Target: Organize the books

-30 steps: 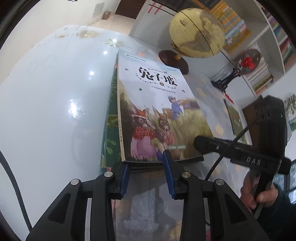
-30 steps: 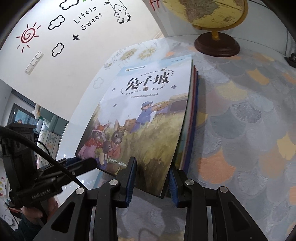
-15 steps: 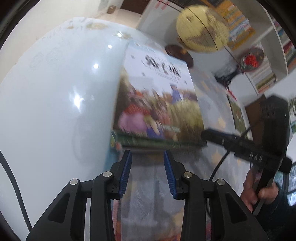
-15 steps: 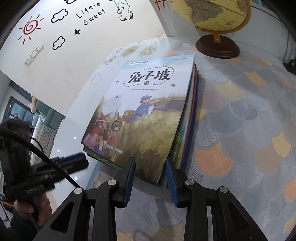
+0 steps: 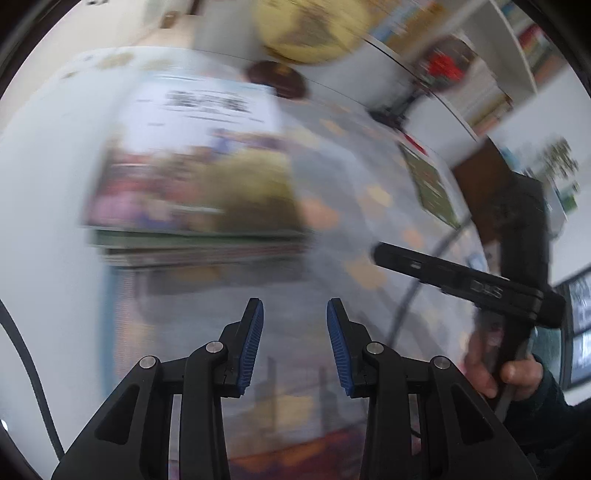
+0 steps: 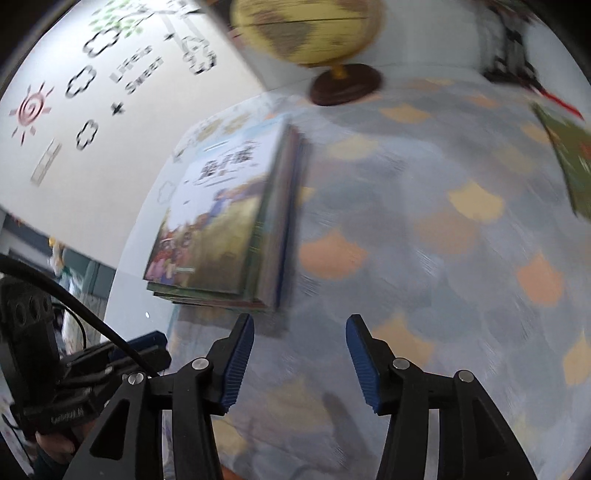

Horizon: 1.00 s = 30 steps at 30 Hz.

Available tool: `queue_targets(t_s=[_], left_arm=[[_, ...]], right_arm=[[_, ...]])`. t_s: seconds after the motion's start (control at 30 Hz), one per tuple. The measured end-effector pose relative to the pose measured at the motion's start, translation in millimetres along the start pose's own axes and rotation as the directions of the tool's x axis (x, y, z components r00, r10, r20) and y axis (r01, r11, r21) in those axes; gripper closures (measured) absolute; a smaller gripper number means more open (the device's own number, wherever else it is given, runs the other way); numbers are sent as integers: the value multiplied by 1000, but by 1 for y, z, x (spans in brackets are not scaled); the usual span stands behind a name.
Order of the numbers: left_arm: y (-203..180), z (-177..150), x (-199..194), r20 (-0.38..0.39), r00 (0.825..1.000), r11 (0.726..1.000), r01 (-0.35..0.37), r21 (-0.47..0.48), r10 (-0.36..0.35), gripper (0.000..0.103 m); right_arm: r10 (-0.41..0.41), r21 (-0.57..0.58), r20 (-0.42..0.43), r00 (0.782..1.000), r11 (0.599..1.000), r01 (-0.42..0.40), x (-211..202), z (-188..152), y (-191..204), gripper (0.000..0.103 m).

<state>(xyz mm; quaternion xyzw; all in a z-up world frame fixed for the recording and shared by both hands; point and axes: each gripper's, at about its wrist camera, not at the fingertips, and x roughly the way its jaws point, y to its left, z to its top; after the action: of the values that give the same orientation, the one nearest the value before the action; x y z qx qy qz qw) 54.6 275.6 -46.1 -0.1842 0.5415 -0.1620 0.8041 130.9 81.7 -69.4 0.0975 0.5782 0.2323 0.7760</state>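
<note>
Beyond both hand-held grippers [image 6: 300, 356], book stack [image 6: 225, 225]

White wall [image 6: 92, 155] with sun-and-cloud decals (blurred), bookshelves [image 5: 517, 48] opposite.

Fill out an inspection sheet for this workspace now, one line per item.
Surface: table under a fan-pattern cloth, bare white at its left.
Job's things: book stack lies flat, rabbit cover on top; green book lies apart at the right.
Clutter: globe on a dark base behind the stack.
Grippers: left gripper open, nothing between the fingers; right gripper opening, nothing between the fingers; both clear of the stack.
Cables: black cable on the left gripper.
Surroundings: wall decals; bookshelves, blurred.
</note>
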Motion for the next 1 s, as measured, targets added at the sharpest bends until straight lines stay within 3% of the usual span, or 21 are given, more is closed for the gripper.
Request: queue_targets(t_s=[0.07,0.17,0.23,0.33,0.6,0.77,0.9,1.0], left_arm=[[-32,-7,14,-41,999,998,36,45,-35,70],[-69,-18,33,-93,995,993,42,111,-31,70],[-95,-24,44,-115,993,987,35,155,-17,70],[-132,-30,56,-131,991,981,38,190,-13,70],[-216,-8,96,-152,988,971,31,237,5,69],[-255,19,122,-112,994,964,31,265,-2,69],[-301,46,128,-17,1000,918,14,396,-8,71],[-317,72,146,-7,1000,914,3,406,0,68]], right_arm=[[2,63,-3,1000,998,-2,-7,-8,-22,53],[-40,131,-19,999,991,42,-16,-18,-51,53],[-123,106,-27,992,986,126,-26,-22,-64,53],[-115,96,-17,993,989,116,-46,-23,-84,52],[-164,190,-9,986,968,163,-97,-21,-172,48],[-198,283,-2,980,940,191,-131,-27,-247,48],[-236,310,20,972,925,218,-155,-22,-285,47],[-249,335,35,968,915,223,-167,-10,-311,47]])
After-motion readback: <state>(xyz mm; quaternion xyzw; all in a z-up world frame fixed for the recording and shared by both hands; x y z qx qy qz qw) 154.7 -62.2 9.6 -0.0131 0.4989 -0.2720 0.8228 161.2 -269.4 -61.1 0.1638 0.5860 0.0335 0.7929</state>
